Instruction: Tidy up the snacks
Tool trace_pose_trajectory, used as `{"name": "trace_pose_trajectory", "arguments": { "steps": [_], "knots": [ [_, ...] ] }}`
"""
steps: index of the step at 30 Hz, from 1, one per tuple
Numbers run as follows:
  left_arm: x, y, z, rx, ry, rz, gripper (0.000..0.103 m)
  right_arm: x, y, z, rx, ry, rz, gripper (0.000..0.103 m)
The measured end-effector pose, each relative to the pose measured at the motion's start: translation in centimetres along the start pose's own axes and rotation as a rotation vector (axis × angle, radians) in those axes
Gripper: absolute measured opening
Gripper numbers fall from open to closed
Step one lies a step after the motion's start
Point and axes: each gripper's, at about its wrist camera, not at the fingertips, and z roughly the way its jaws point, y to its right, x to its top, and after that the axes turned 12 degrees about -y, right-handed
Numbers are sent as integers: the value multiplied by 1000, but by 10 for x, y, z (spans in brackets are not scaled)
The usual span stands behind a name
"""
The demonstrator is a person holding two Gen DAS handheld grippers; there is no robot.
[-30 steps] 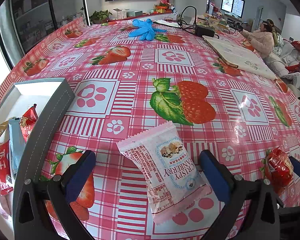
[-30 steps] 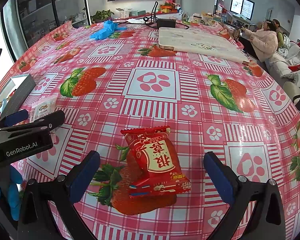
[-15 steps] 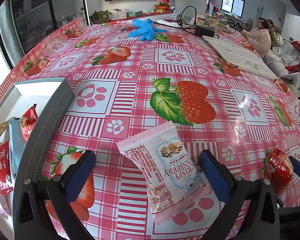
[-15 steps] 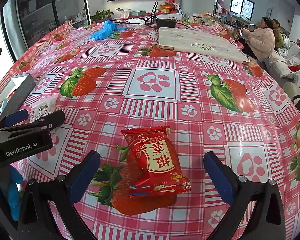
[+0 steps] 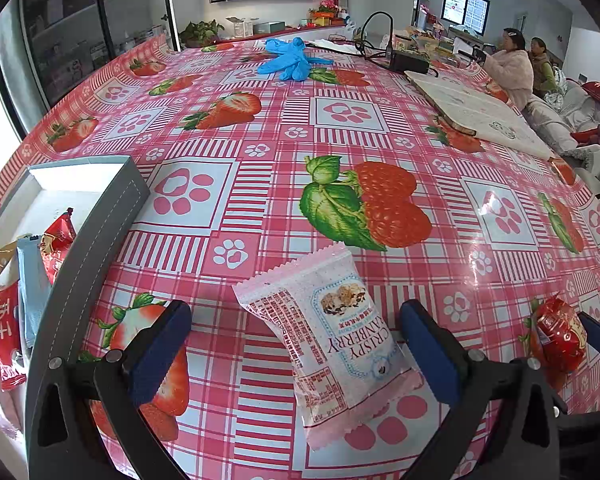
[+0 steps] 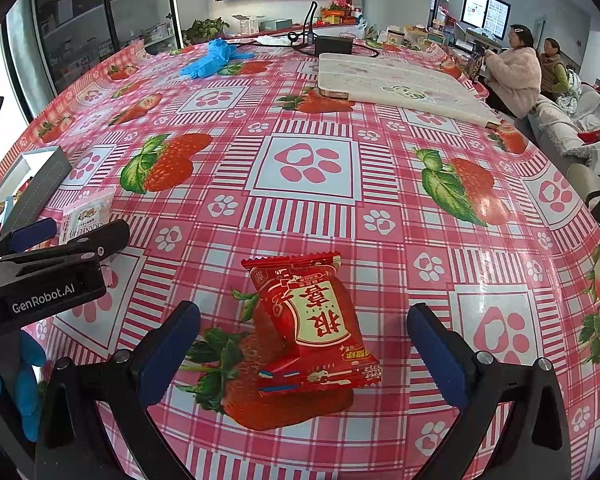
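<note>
A pale pink cranberry snack packet [image 5: 332, 340] lies flat on the strawberry tablecloth, between the wide-apart fingers of my open left gripper [image 5: 296, 354], untouched by either pad. A red snack packet [image 6: 312, 328] lies between the spread fingers of my open right gripper [image 6: 304, 350], also untouched. In the left wrist view that red packet [image 5: 558, 338] shows at the far right. A grey box [image 5: 96, 224] with several snack packets inside sits at the left. The right wrist view shows the left gripper [image 6: 48, 264] from the side, with the pink packet [image 6: 85, 216] beyond it.
Blue gloves [image 5: 294, 60] lie far back on the table. A black adapter with cables [image 5: 406, 65] and a pale padded board [image 6: 400, 88] are at the back right. Two people [image 6: 518, 72] sit beyond the table's right edge. A blue-gloved hand [image 6: 8, 384] holds the left gripper.
</note>
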Motion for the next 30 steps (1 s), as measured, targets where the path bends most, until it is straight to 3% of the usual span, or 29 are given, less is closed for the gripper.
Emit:
{"name": "trace_pose_trajectory", "arguments": {
  "steps": [4, 6, 8, 9, 10, 14, 16, 24, 30],
  "knots": [
    [2, 1, 0, -9, -39, 31, 101, 12, 0, 1, 2, -91, 6, 103],
    [1, 0, -4, -19, -53, 46, 92, 15, 1, -2, 5, -107, 4, 93],
    [0, 3, -9, -28, -57, 64, 75, 17, 2, -8, 7, -105, 2, 57],
    [-1, 4, -12, -36, -60, 79, 56, 18, 3, -9, 10, -110, 9, 49],
    [-2, 5, -15, -40, -68, 88, 46, 18, 4, -10, 21, -116, 17, 35],
    [-10, -9, -26, -155, -101, 60, 42, 10, 17, -15, 128, -140, 88, 28],
    [-16, -15, -34, -176, -92, 58, 42, 5, 19, -19, 177, -150, 110, 28],
    [-29, -42, -73, -180, -35, 45, 42, 2, 1, -41, 222, -132, 83, 28],
    [-26, -63, -100, -140, 13, 28, 42, 18, -40, -62, 271, -100, 6, 28]
  ]
}}
